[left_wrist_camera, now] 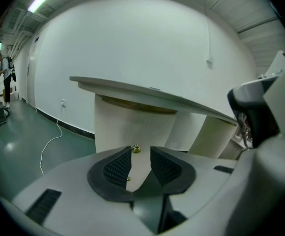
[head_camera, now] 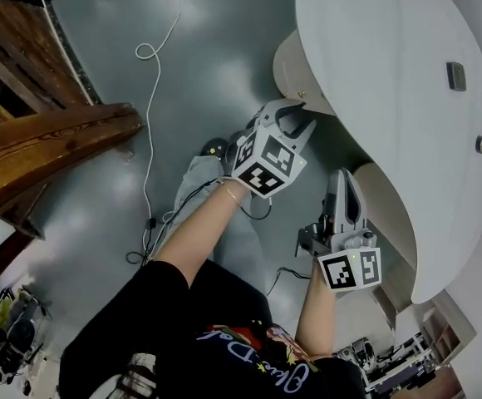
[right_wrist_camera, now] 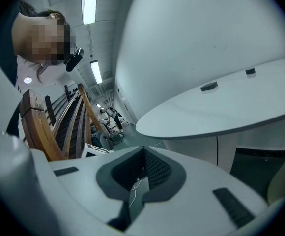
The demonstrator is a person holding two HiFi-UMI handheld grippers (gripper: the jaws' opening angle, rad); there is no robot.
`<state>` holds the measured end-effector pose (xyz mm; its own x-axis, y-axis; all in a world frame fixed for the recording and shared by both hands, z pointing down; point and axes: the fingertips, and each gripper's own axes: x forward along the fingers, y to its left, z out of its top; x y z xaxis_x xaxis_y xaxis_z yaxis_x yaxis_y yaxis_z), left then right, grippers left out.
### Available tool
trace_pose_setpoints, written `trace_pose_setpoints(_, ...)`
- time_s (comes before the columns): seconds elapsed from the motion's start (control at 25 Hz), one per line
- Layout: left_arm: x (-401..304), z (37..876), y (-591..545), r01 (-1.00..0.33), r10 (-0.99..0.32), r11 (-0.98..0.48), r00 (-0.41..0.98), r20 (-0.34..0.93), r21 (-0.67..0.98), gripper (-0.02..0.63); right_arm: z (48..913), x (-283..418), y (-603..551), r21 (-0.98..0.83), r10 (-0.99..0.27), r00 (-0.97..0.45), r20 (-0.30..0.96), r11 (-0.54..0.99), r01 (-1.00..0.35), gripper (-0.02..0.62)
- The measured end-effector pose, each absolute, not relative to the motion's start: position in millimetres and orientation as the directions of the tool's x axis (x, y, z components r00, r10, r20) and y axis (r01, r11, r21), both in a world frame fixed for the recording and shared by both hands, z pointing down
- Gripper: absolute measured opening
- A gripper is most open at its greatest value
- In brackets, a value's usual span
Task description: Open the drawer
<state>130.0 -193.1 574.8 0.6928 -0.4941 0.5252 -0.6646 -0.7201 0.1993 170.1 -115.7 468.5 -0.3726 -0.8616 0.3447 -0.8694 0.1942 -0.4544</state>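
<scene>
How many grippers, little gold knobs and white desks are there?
Grippers: 2, the left gripper and the right gripper
Gold knobs: 2
Desk: 1
Total: 5

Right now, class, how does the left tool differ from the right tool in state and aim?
The left tool has its jaws apart; the right tool has them meeting at the tips. The left tool faces a brass knob on the pale cabinet; the right tool looks past the tabletop towards a staircase. Both hold nothing.
</scene>
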Motion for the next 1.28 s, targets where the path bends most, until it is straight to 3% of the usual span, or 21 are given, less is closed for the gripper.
trace_pose_setpoints(0.56,172,654,-229,-0.695,-0.447,-0.682,0.643,0.622,0.229,0.144,494,184,-112,-0.470,-0.844,-0.367,0.391,0.159,-0.868,-0.002)
trace_pose_setpoints(1.16,189,667,-250,-0.712,-0.463,-0.677,0.609,0.643,0.187,0.143,497,200,-109,-0.467,-0.843,-0.353,0.405,0.141,-0.873,-0.002)
trace_pose_setpoints(1.28,190,667,-249,-0.713,-0.472,-0.679,0.606,0.640,0.174,0.119,498,202,-108,-0.469,-0.843,-0.348,0.410,0.133,-0.873,-0.002)
